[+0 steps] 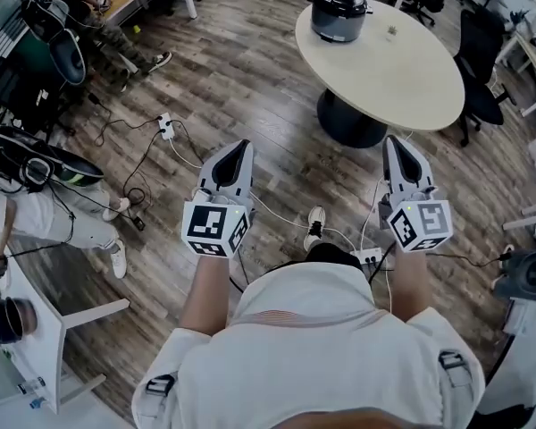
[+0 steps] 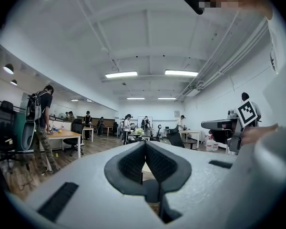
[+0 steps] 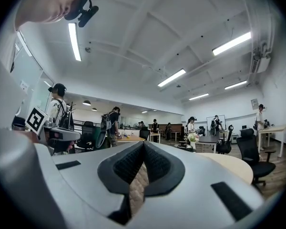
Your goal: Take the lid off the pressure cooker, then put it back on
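Note:
The pressure cooker (image 1: pixel 339 12), dark with its lid on, stands at the far side of a round beige table (image 1: pixel 402 74). My left gripper (image 1: pixel 243 148) is held level over the wooden floor, well short of the table, jaws shut and empty. My right gripper (image 1: pixel 395 143) is level too, its tips just short of the table's near edge, shut and empty. In the left gripper view the gripper (image 2: pixel 144 144) shows closed pads. In the right gripper view the gripper (image 3: pixel 143 144) is likewise closed, with the table edge (image 3: pixel 229 165) to its right. The cooker is hidden behind the jaws in both gripper views.
A small object (image 1: pixel 392 32) sits on the table near the cooker. Black office chairs (image 1: pixel 478 70) stand right of the table. Cables and a power strip (image 1: pixel 165 126) lie on the floor. People (image 1: pixel 116 34) sit or stand at the left by desks.

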The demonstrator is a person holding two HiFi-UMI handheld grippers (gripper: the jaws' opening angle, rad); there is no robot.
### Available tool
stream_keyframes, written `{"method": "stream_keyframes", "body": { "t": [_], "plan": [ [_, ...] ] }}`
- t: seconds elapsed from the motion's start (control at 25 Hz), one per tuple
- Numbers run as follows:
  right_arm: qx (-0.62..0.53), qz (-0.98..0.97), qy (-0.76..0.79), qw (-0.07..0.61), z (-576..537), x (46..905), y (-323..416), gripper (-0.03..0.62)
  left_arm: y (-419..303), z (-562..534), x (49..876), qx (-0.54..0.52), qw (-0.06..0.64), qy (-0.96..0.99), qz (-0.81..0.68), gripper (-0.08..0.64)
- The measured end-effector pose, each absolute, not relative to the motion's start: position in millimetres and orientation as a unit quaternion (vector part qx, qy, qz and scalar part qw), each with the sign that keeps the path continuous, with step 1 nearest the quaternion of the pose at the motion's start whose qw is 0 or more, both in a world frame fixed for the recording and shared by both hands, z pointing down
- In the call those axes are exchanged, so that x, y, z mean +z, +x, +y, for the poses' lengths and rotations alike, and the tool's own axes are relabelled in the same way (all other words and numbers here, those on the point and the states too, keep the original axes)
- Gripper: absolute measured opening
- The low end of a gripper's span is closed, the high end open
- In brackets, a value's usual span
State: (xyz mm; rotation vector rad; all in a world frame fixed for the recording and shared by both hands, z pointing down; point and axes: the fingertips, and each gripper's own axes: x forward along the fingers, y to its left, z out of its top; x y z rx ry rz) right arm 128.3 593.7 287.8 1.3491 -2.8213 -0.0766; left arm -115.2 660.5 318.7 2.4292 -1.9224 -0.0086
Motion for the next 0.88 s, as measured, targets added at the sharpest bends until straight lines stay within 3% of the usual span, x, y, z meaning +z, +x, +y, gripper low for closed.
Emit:
{"method": "stream_keyframes", "body": {
  "t": [0.4, 0.88],
  "plan": [
    [-0.018, -0.913, 0.408, -0.004, 456.3, 290.4, 116.4, 0.002, -121.7, 534.6, 308.2, 0.009, 0.007, 0.772, -0.636, 0.006],
    [0.034, -0.9, 0.434, -0.019, 222.6, 304.3, 201.4, 0.002, -45.6, 304.9, 295.0, 0.04, -0.007, 0.785, -0.619, 0.006]
  ]
}}
